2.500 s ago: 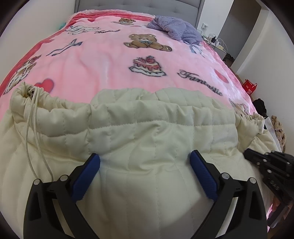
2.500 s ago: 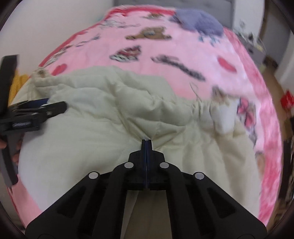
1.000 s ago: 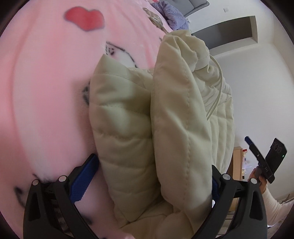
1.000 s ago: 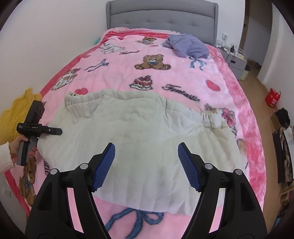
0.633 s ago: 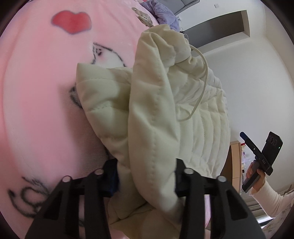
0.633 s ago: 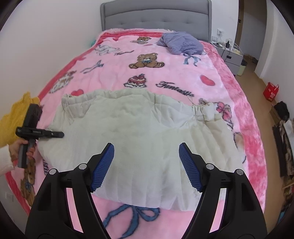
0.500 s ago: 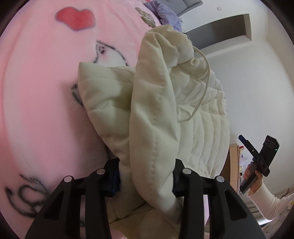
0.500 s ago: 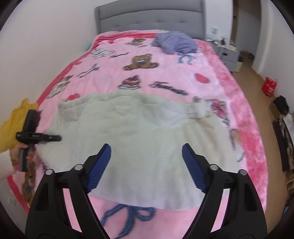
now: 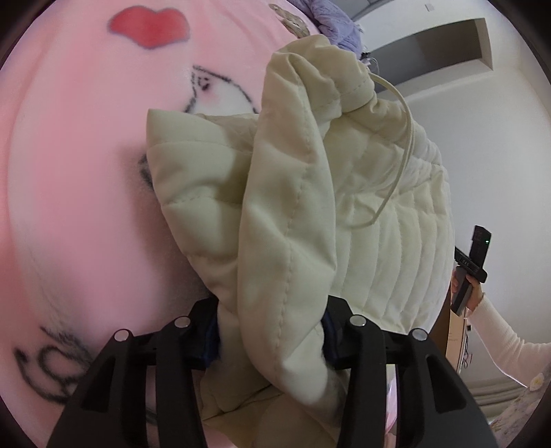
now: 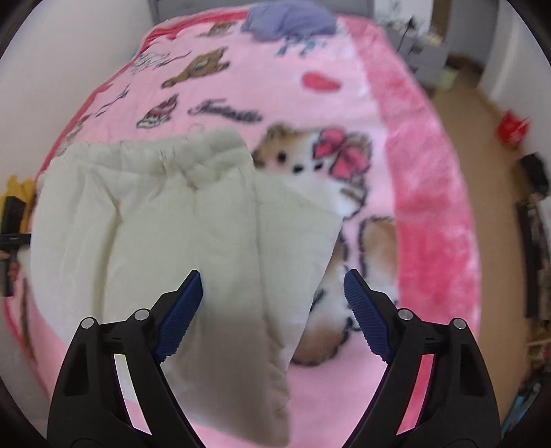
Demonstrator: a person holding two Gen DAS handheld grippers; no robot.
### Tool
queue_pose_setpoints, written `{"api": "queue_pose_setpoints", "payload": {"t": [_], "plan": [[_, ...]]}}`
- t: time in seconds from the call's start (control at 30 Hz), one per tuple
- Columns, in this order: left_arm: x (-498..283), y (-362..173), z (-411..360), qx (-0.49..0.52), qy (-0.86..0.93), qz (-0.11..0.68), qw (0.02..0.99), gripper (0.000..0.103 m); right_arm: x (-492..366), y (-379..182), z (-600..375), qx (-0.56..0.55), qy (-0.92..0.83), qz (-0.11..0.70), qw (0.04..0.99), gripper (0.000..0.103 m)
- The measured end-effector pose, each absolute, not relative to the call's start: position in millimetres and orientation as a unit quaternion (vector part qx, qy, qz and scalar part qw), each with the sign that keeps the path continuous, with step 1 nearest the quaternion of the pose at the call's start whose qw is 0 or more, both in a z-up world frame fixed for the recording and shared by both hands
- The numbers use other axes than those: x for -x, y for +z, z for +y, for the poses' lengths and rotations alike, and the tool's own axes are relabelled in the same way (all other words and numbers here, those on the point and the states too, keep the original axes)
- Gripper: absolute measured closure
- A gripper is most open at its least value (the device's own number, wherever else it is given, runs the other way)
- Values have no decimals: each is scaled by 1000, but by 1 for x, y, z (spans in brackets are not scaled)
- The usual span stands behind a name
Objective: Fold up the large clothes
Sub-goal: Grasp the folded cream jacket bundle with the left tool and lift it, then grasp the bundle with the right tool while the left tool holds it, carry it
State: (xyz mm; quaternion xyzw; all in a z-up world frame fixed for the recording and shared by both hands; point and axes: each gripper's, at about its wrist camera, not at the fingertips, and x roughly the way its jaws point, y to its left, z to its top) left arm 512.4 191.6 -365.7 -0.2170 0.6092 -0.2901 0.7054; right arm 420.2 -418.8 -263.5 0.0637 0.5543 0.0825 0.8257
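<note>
A cream quilted garment (image 9: 292, 206) with a white drawstring (image 9: 403, 138) lies on the pink blanket (image 9: 69, 172). My left gripper (image 9: 272, 331) pinches a thick bunched fold of its left edge; the jaws are opening slightly, but the pads still press on the fabric between them. In the right wrist view the garment (image 10: 165, 220) spreads across the bed. My right gripper (image 10: 272, 286) hovers open over its right edge with nothing gripped. Each gripper shows in the other's view: the right gripper (image 9: 470, 265) in a hand, the left gripper (image 10: 12, 220) at the far left.
A purple garment (image 10: 289, 17) lies near the head of the bed. The blanket's (image 10: 275, 86) right edge borders brown floor with a red bag (image 10: 513, 127) and dark clutter. Something yellow (image 10: 20, 186) sits at the bed's left side.
My left gripper closed on the garment's bunched edge and lifted it slightly. My right gripper swept down and rightward, now low over the garment's right edge, still open.
</note>
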Motion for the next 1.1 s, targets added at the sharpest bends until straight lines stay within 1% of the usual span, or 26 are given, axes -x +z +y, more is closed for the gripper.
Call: {"api": "queue_pose_setpoints", "payload": {"t": [0.13, 0.23, 0.3, 0.37, 0.43, 0.47, 0.53, 0.6, 0.63, 0.7, 0.8, 0.87, 0.93, 0.97, 1.1], "plan": [[-507, -367, 183, 220, -275, 615, 705, 56, -431, -295, -433, -104, 119, 582, 798, 24], [-505, -366, 178, 207, -268, 623, 705, 55, -435, -324, -444, -169, 134, 610, 763, 22], [-506, -364, 174, 200, -266, 629, 702, 54, -434, -332, -449, -199, 138, 603, 760, 21], [-509, -363, 169, 198, -264, 635, 699, 52, -434, -340, -451, -230, 146, 601, 751, 22], [-511, -364, 167, 202, -262, 638, 695, 49, -434, -345, -453, -271, 164, 597, 737, 33], [-512, -365, 165, 204, -261, 639, 694, 46, -434, -346, -453, -291, 182, 595, 727, 47], [-511, -367, 165, 209, -260, 638, 694, 42, -435, -343, -449, -285, 185, 598, 726, 50], [-512, -369, 164, 214, -259, 634, 697, 38, -436, -341, -447, -281, 191, 600, 724, 61], [-512, -370, 162, 217, -256, 633, 697, 37, -436, -338, -445, -281, 189, 602, 724, 64], [-512, -369, 158, 214, -248, 637, 697, 37, -435, -330, -439, -273, 171, 605, 728, 72], [-512, -361, 150, 206, -245, 644, 695, 50, -430, -311, -433, -259, 144, 600, 743, 80], [-509, -349, 147, 205, -241, 637, 703, 64, -420, -292, -424, -244, 133, 583, 763, 83], [-503, -333, 146, 204, -238, 621, 718, 71, -412, -273, -418, -243, 123, 571, 775, 85], [-498, -322, 146, 210, -234, 607, 729, 74, -409, -267, -417, -244, 122, 566, 778, 86], [-480, -291, 146, 243, -234, 575, 745, 77, -397, -223, -402, -209, 127, 544, 803, 87]]}}
